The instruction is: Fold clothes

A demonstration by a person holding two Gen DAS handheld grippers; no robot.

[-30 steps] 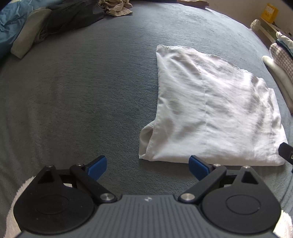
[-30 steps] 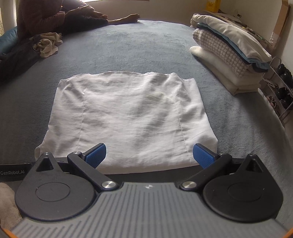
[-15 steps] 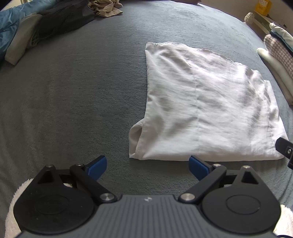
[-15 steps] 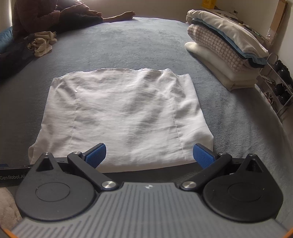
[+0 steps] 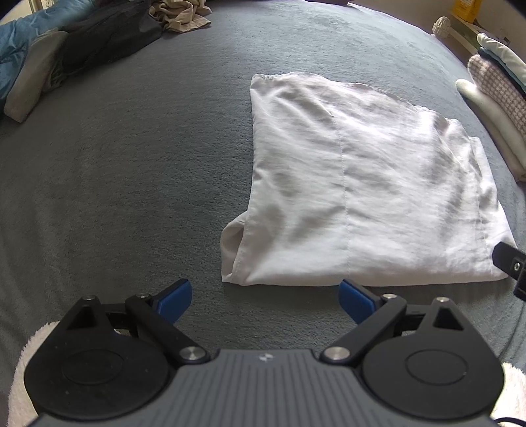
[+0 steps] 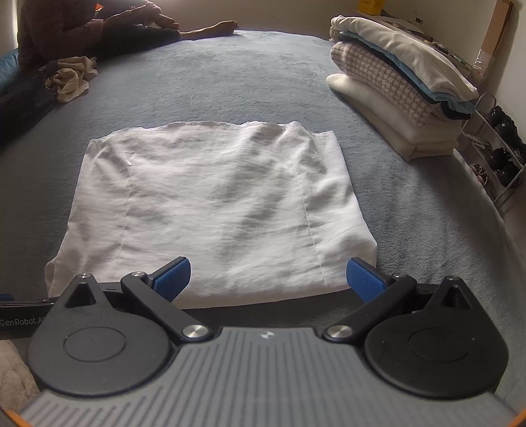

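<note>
- I'm looking at the white garment (image 6: 213, 203) lying flat on the grey bed (image 6: 246, 82), doubled into a rough rectangle w/ two seams running front to back; a spare bit of fabric is poking out at its near left corner (image 5: 235, 239).
- I'm holding the left tool (image 5: 264, 294) w/ its blue pads wide apart, nothing btwn them, hovering just short of the garment's near edge, towards its left corner.
- I'm holding the right tool (image 6: 268, 279) w/ pads spread apart too, gripping nothing, sitting over the near edge around the middle-right.
- A stack of folded clothes (image 6: 401, 95) is sitting off to the right on the bed, apart from the white piece: so part of the pile is looking done.
- Unfolded stuff is lying at the far left: a beige crumpled piece (image 6: 70, 78), plus dark and blue items (image 5: 65, 49).
- A person (image 6: 82, 29) is sitting at the far end of the bed.
- My read: the white piece is partway folded, wider than the stacked ones, so prob. one more fold is needed, or it's done & waiting to go on the stack. Can't settle which from here.
- What's left, as far as I'm seeing: the loose items far left.
</note>
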